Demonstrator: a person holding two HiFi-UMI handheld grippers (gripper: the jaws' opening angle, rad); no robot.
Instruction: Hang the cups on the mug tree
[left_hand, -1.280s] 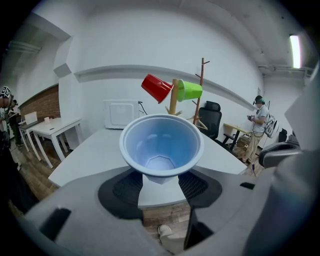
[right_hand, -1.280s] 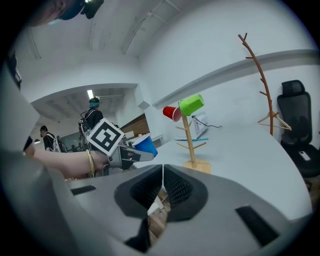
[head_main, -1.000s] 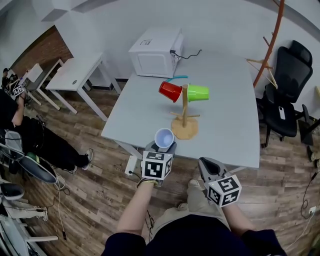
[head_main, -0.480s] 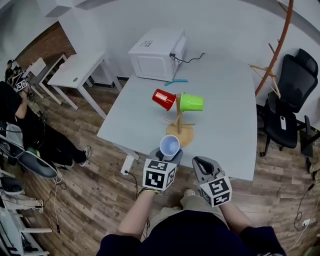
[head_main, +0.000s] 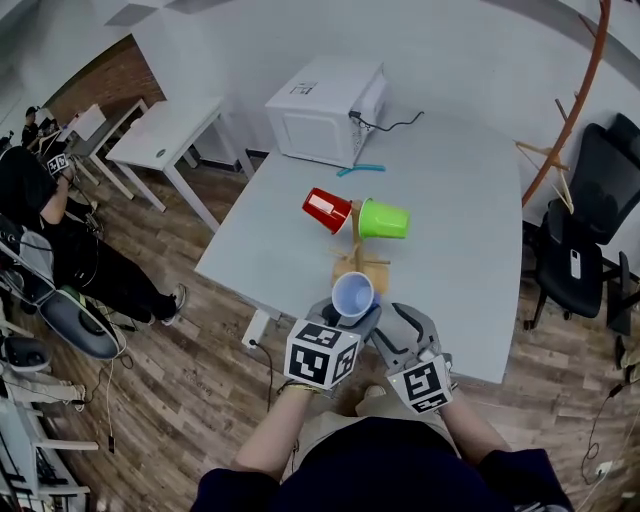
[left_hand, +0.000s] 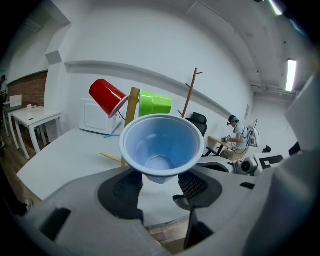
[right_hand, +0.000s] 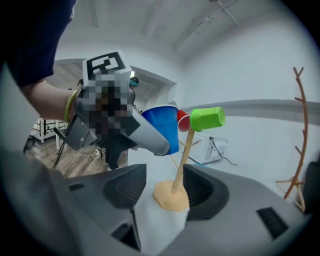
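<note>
A white microwave (head_main: 325, 110) stood at the far left corner of a grey table (head_main: 460, 190). At the table's near edge, the left gripper (head_main: 352, 318) was clamped on the narrow base of a pale blue cup (head_main: 352, 297), its two jaws pressing the base from either side. The cup was held in the air with its open mouth tilted up and back toward the person, just in front of the wooden mug tree (head_main: 358, 240), which stood upright on a round base near the middle of the table. A red cup (head_main: 326, 209) hung on the tree's left peg and a green cup (head_main: 385, 219) on its right peg, both lying sideways. Just right of the left gripper, the right gripper (head_main: 388, 328) had just been opening its jaws, which stood apart with nothing held between them. A black office chair (head_main: 590, 240) stood at far right.
</note>
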